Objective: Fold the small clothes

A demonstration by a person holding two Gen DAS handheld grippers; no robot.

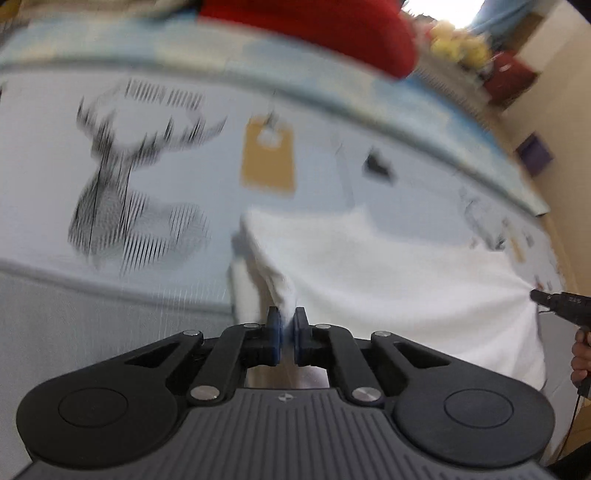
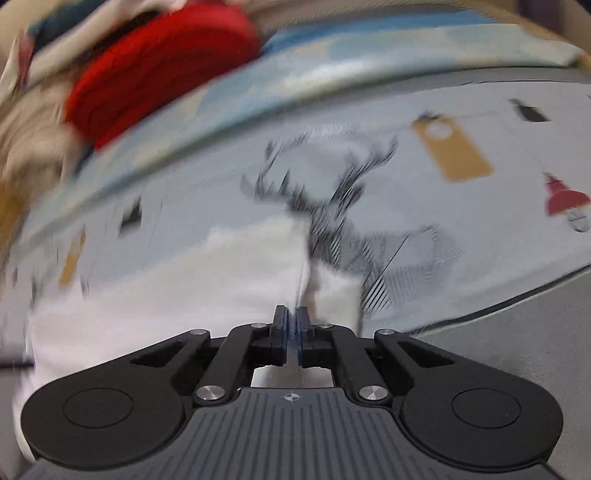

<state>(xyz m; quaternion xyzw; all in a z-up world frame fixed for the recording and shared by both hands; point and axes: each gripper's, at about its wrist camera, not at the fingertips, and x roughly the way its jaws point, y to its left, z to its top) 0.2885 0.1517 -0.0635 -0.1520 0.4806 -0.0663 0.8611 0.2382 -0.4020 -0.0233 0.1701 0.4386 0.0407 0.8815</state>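
Observation:
A small white garment (image 1: 406, 277) lies spread on a pale printed sheet (image 1: 37, 166). My left gripper (image 1: 288, 319) is shut on a pinched-up fold at the garment's left edge, and white cloth shows between its blue pads. At the far right of the left wrist view, the right gripper (image 1: 533, 295) meets the garment's opposite edge, with a hand (image 1: 581, 354) behind it. In the right wrist view the right gripper (image 2: 291, 321) is shut on a thin fold of the white garment (image 2: 166, 295), which stretches away to the left. Both views are blurred.
The sheet carries a black deer print (image 1: 129, 177) (image 2: 332, 206), a brown tag print (image 1: 267, 158) (image 2: 452, 147) and a red bell print (image 2: 565, 199). A red cloth (image 1: 314, 29) (image 2: 159, 74) lies at the far edge. A purple box (image 1: 533, 153) stands beyond the bed, right.

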